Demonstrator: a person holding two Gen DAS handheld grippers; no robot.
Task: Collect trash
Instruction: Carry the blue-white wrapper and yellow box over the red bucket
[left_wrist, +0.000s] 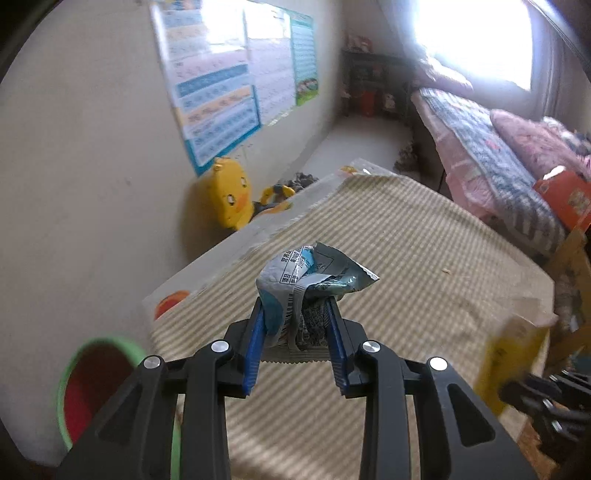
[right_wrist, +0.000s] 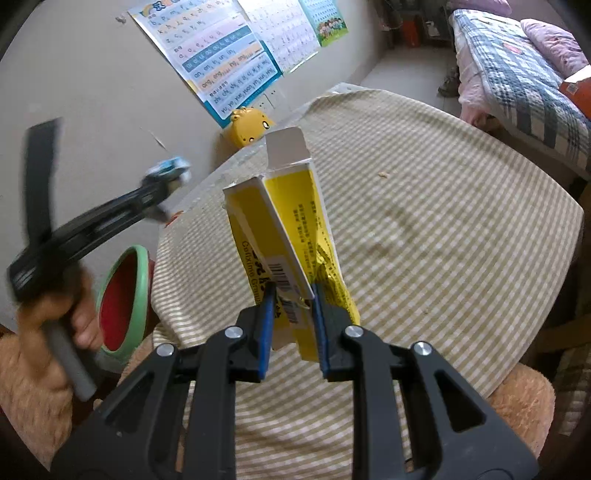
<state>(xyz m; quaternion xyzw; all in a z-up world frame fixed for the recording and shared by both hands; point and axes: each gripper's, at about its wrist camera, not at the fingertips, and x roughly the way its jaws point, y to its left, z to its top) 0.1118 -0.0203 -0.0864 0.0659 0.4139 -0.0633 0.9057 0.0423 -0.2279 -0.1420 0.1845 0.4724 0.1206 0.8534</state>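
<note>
The left gripper clenches a crumpled blue-grey wrapper, lifted above the striped tablecloth. The right gripper grips a yellow carton with its flap open, raised over the same cloth. At eight o'clock in both views a green-rimmed bin stands beside the table.
</note>
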